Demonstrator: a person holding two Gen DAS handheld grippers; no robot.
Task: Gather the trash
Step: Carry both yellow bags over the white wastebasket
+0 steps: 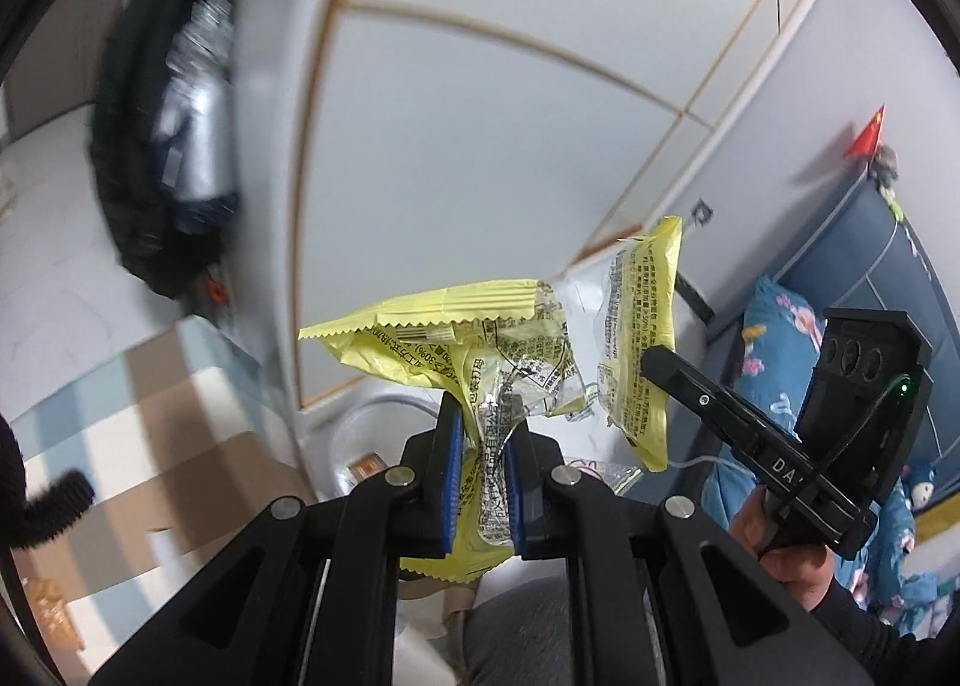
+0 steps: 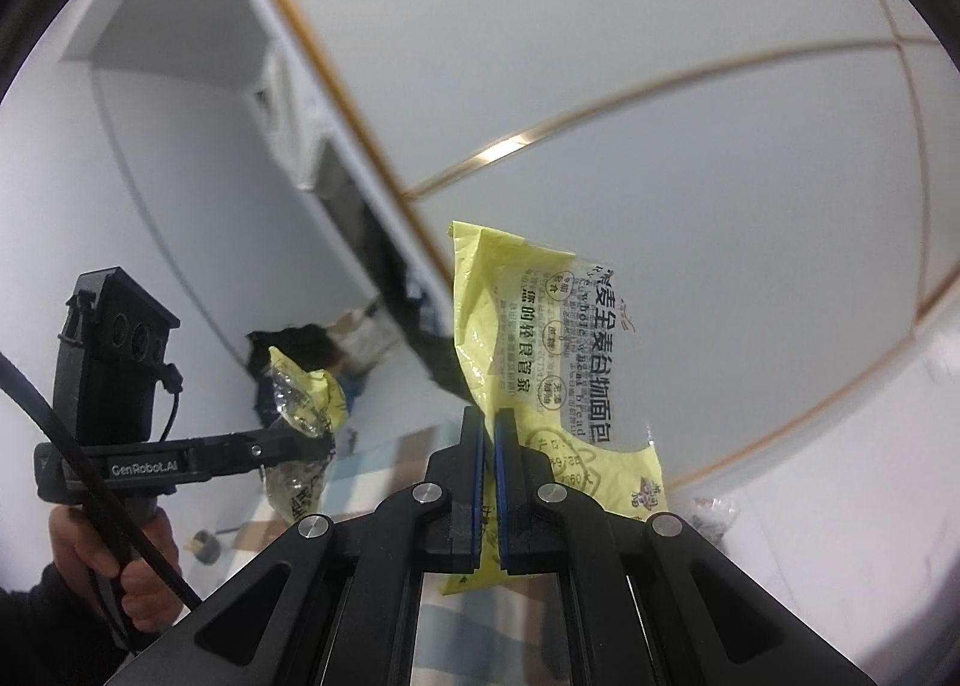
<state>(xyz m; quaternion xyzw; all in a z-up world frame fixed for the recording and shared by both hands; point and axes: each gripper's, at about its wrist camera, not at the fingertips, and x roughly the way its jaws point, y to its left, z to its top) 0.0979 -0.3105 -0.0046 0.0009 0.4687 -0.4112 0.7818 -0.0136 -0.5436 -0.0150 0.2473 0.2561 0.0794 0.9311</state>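
Clamping a crumpled yellow wrapper point(image 1: 480, 380) at lower centre of the left wrist view, the left gripper point(image 1: 483, 476) has its blue pads nearly together on the film, whose long axis fans up and leftward. Further right, the right gripper point(image 1: 660, 365) pinches a second yellow wrapper point(image 1: 642, 338) standing upright. At lower centre of the right wrist view that gripper point(image 2: 487, 482) is pressed fully together on the flat wrapper point(image 2: 540, 362), which rises up-right; judging by this, both pieces are already in hand and need only a bin, which I cannot pick out for certain.
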